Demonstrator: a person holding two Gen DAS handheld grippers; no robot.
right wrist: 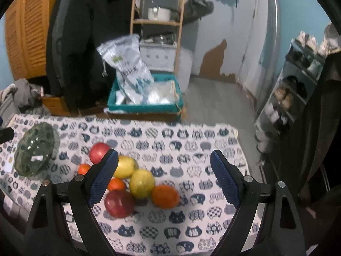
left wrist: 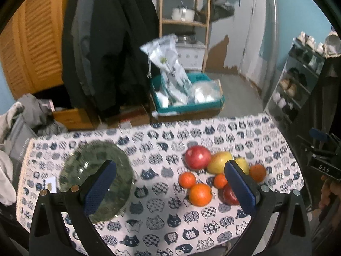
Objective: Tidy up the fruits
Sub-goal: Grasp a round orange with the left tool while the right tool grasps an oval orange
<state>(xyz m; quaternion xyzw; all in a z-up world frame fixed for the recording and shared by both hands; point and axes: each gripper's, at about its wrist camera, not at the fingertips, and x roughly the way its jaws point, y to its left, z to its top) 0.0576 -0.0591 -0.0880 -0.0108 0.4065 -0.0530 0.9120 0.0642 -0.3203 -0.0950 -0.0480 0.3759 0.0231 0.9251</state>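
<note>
A cluster of fruit lies on the cat-print tablecloth [left wrist: 162, 219]: a big red apple [left wrist: 197, 157], a yellow mango [left wrist: 219, 162], several oranges such as the front orange [left wrist: 200, 194], and a dark red apple [left wrist: 230, 195] partly hidden by a finger. A green glass plate [left wrist: 96, 168] sits empty to the left. My left gripper [left wrist: 170, 184] hovers open above the cloth between plate and fruit. In the right wrist view my right gripper [right wrist: 164, 179] is open above the yellow fruit [right wrist: 142, 183], an orange [right wrist: 165, 196] and a red apple [right wrist: 119, 203]; the plate [right wrist: 34, 149] lies far left.
Beyond the table's far edge stand a teal crate [left wrist: 187, 104] with plastic bags, hanging dark coats [left wrist: 110, 42] and a wooden shelf [left wrist: 183, 21]. A shoe rack [left wrist: 298, 81] is on the right. A hand [left wrist: 326, 194] holds the other gripper at the right edge.
</note>
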